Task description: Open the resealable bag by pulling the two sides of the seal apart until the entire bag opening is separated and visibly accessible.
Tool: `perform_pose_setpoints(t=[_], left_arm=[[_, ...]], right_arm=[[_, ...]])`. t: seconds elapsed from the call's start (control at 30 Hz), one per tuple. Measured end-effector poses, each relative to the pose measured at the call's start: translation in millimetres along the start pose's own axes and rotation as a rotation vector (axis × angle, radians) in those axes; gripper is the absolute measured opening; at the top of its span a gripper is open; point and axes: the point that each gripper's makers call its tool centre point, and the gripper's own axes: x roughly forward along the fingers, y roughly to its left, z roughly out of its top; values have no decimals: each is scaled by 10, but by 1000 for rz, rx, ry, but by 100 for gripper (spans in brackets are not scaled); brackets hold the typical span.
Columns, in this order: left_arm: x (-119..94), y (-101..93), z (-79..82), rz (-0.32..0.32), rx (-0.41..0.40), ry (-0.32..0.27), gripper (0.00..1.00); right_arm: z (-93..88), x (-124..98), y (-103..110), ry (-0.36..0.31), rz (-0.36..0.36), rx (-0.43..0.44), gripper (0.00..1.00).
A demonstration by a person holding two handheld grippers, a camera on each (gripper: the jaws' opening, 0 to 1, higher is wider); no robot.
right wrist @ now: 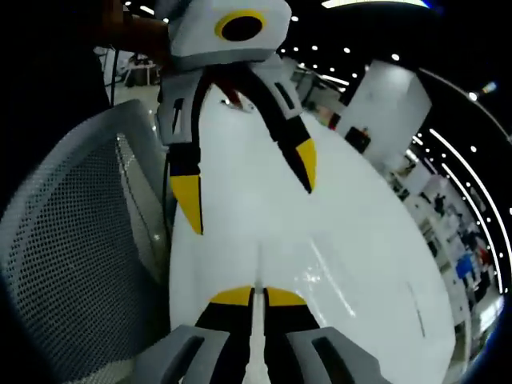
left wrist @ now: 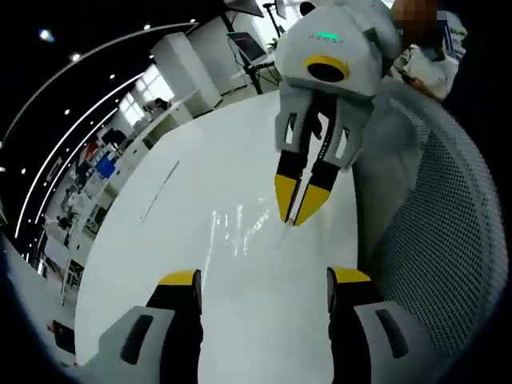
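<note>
Left gripper view. Left gripper: own jaws rise from the bottom edge, yellow-tipped, set wide apart, nothing between them. Resealable bag: clear plastic, lying flat on the white table at frame centre, seen mostly as glints. Right gripper: enters from the upper right, white body, its yellow tips drawn together on the bag's near edge. Mesh chair back: grey, right side of the frame. Office shelving and windows: upper left, blurred.

Right gripper view. Right gripper: own jaws at bottom centre, pressed close on a thin strip of the resealable bag; the bag runs upward from the tips over the table. Left gripper: upper centre, jaws spread wide, hanging above the table and holding nothing. Mesh chair back: left side of the frame.
</note>
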Motion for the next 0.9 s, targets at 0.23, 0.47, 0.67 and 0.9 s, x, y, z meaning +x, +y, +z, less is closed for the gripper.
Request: perform_pose_setpoints(t=[0.23,0.47,0.67,0.9], left_arm=[[12,-60,53,-6,64,-15,49],[10,-198,120,-62,45,-66,32],[26,-270,30,-70,90,-16,18],[40,-281,-77,-67,166,36,16]], right_arm=[[144,19,79,-23,17,-19,0],[196,58,160,-25,33,-53,0],[224,71,225,-30,60,-54,0],[258,82,278,-31,75,-89,0]])
